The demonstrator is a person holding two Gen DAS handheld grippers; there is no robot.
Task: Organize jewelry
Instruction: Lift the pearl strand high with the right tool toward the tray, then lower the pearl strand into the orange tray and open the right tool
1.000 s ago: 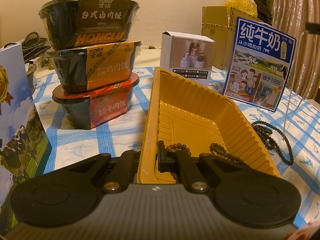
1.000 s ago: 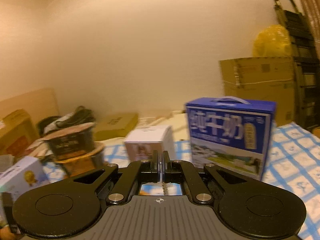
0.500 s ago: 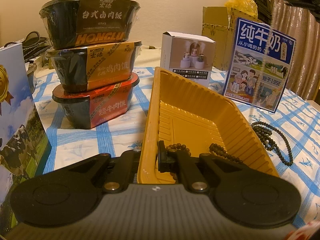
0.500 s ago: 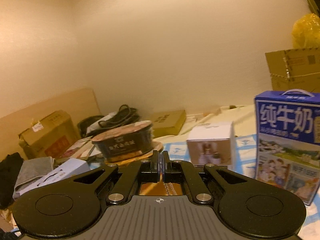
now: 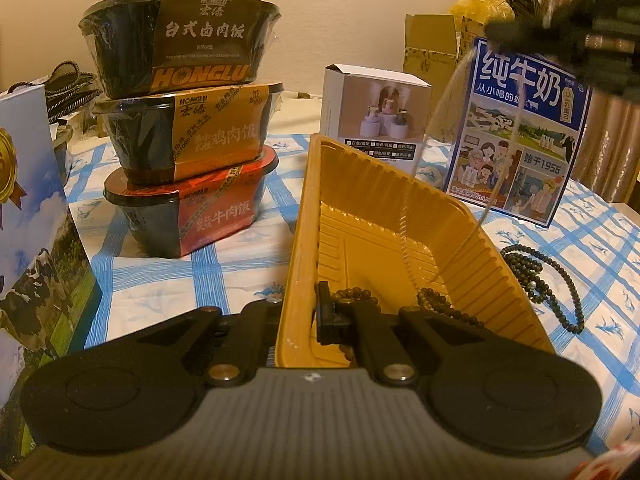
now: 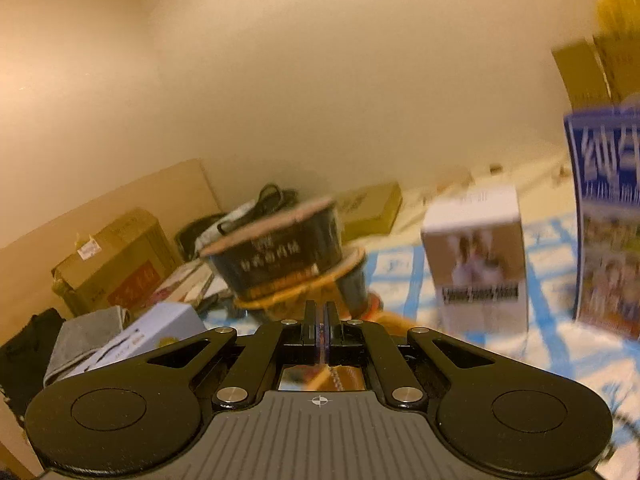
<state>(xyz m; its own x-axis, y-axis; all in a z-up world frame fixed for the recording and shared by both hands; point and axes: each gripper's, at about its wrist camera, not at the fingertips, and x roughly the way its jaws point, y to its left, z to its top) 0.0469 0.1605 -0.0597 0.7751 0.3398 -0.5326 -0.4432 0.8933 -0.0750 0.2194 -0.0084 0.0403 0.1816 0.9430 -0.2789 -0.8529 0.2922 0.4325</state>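
The right gripper (image 5: 496,34), pinched together on a thin chain (image 5: 404,216), hangs at two o'clock above the yellow tray (image 5: 500,276). The chain trails down toward seven o'clock, its low end over the tray floor. The left gripper (image 5: 300,312) clamps the tray's near rim; a dark bead necklace (image 5: 540,276) lies outside at three o'clock.

Table (image 5: 224,264) covered by a blue-and-white checked cloth. Directly on it: a stack of 3 bowls (image 5: 188,128) at left, the bottom one red-labelled; a yellow tray (image 5: 400,240) at centre; a white box (image 5: 376,116) behind the tray; a blue milk carton (image 5: 520,132) at right; a dark bead necklace (image 5: 540,276) just right of the tray; a blue box (image 5: 36,220) at the left edge.
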